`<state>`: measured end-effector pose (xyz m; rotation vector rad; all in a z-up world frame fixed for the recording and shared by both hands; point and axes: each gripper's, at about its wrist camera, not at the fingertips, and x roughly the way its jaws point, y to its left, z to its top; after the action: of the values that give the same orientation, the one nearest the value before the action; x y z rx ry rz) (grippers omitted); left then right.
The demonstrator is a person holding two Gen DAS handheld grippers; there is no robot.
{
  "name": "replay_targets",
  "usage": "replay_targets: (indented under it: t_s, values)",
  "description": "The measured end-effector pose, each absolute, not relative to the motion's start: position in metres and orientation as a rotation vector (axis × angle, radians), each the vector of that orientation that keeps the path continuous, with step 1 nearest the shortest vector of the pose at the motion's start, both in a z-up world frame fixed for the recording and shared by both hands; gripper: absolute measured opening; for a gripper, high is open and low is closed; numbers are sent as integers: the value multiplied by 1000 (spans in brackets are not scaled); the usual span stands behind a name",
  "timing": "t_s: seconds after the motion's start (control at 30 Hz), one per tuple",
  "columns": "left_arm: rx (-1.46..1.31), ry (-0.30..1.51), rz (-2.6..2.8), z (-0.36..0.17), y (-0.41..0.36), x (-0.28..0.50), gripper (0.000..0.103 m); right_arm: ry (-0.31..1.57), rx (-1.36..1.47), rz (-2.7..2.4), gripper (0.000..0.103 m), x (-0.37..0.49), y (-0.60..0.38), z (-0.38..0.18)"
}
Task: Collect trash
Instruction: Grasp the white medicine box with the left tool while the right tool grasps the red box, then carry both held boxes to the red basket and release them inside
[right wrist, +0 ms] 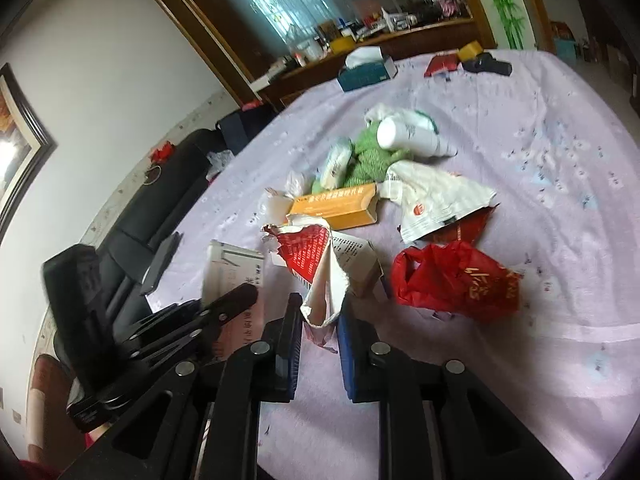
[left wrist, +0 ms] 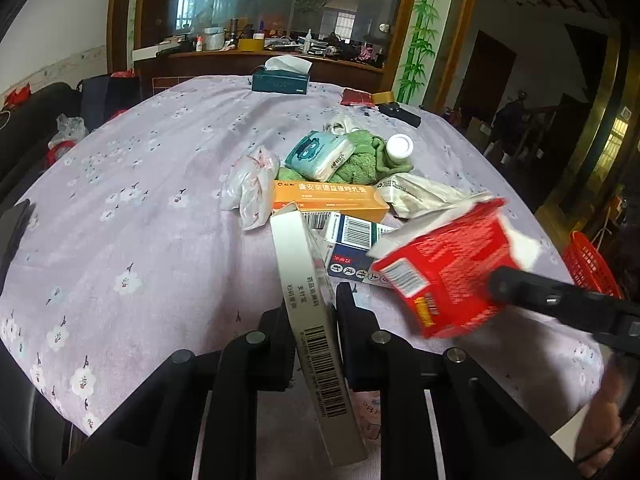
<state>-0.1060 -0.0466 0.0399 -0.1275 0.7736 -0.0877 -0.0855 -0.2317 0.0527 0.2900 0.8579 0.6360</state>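
Both grippers are mid-pickup: the left gripper (left wrist: 334,308) is clamped on a flat grey box (left wrist: 310,308), the right gripper (right wrist: 320,312) is pinched tight on a torn red carton (right wrist: 310,256), both just above the table (left wrist: 140,208). Next is probably carrying them over to the red basket (left wrist: 590,266) by the table's edge and letting go.

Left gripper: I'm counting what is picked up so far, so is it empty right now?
No, the left gripper is clamped on a flat grey-white box that stands on edge between its fingers.
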Motion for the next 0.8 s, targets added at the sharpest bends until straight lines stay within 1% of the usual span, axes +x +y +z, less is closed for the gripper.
replay_targets:
  t_s: [0.33,0.4,0.67,0.8]
  values:
    - [-111,790,-91,34,-61,-102,14,763,288,578,18,-113,-268,70]
    - [-103,780,-109,39,-67,-103,12,749,298,567,18,-118,-277,73]
    - [-53,721,-189,69,-100,-104,12,674,360,496,18,-133,-323,89]
    - [-26,699,-302,86,-139,-101,12,616,410,414,18,-145,-368,104]
